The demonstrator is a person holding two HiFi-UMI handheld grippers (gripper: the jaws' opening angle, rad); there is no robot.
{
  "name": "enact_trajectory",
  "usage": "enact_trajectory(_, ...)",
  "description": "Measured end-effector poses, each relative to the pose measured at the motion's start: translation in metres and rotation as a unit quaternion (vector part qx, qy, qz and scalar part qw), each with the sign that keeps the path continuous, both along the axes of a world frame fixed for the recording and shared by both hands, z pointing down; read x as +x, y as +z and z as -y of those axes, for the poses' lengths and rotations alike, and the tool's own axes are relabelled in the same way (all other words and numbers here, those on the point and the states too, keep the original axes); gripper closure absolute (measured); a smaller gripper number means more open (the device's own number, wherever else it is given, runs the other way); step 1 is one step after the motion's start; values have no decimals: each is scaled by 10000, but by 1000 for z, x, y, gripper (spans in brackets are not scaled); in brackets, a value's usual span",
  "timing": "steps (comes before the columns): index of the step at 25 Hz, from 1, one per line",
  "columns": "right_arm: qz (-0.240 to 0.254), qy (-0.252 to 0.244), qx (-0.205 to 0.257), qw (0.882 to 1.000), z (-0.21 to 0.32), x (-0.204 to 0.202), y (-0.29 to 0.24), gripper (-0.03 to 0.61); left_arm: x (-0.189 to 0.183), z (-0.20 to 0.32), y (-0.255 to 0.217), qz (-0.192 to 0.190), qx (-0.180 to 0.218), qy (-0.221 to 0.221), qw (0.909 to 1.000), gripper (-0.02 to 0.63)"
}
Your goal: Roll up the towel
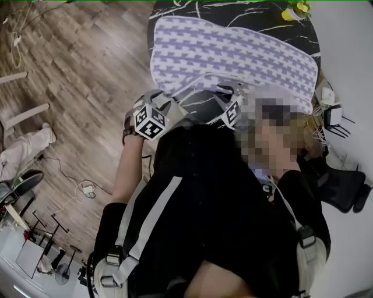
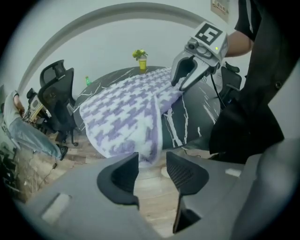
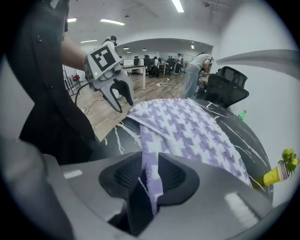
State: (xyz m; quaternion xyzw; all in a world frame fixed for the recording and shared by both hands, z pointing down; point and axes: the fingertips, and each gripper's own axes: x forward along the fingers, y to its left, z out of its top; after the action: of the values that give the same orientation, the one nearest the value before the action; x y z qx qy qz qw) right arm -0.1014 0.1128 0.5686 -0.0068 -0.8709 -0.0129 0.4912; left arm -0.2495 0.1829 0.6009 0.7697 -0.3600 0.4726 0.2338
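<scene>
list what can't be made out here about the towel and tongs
Head view: right tongs partly under the blur patch; their grip on the towel doesn't show.
Head view: table's far side cut by the top edge.
Left gripper view: a pad of the left tongs hides whether the towel's hanging corner touches it.
Right gripper view: green thing on the table too small to name.

Black top (image 1: 221, 192) (pale stripe (image 1: 152, 216))
</scene>
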Motion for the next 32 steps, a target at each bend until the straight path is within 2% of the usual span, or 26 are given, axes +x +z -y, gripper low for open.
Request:
enact_trajectory(3, -60, 71, -34, 10000, -4, -11, 0, 463, -8, -1, 10, 215, -22, 390, 9990, 420)
enact_trajectory(7, -156, 208, -53, 9996, -2, -17, 2, 463, -4, 4, 16, 247, -16, 825, 9963, 406)
enact_trajectory(11, -216, 367, -20, 9991, 0, -20, 5, 463, -2, 12, 22, 451, 66, 1092, 9930, 390)
enact_trajectory(12, -216, 409, -24, 9989, 0, -20, 5, 463, -3, 13, 23, 516, 98, 1125, 9923, 409)
enact_trajectory(14, -207, 476, -58, 9986, -1, -18, 5, 463, -5, 13, 22, 522, 103, 1133, 9921, 428)
enact_trajectory(16, -209, 504, -87, 9985, -2, -17, 5, 463, -7, 13, 20, 408, 29, 1080, 9933, 482)
enact_trajectory(20, -221, 523, -65, 9984, 1, -15, 7, 463, -14, 17, 5, 149, -111, 980, 9950, 528)
enact_trajectory(21, -219, 542, -52, 9983, 3, -15, 7, 463, -17, 21, -1, 96, -64, 892, 9959, 579)
enact_trajectory(25, -160, 659, -57, 9977, 14, -16, 7, 466, -27, 39, -19, -119, 14, 609, 9981, 597)
enact_trajectory(29, -127, 724, -83, 9973, 22, -22, 9, 468, -31, 47, -21, -92, -41, 807, 9967, 595)
enact_trajectory(32, -113, 779, -62, 9969, 27, -23, 9, 468, -37, 55, -17, -82, -138, 689, 9975, 595)
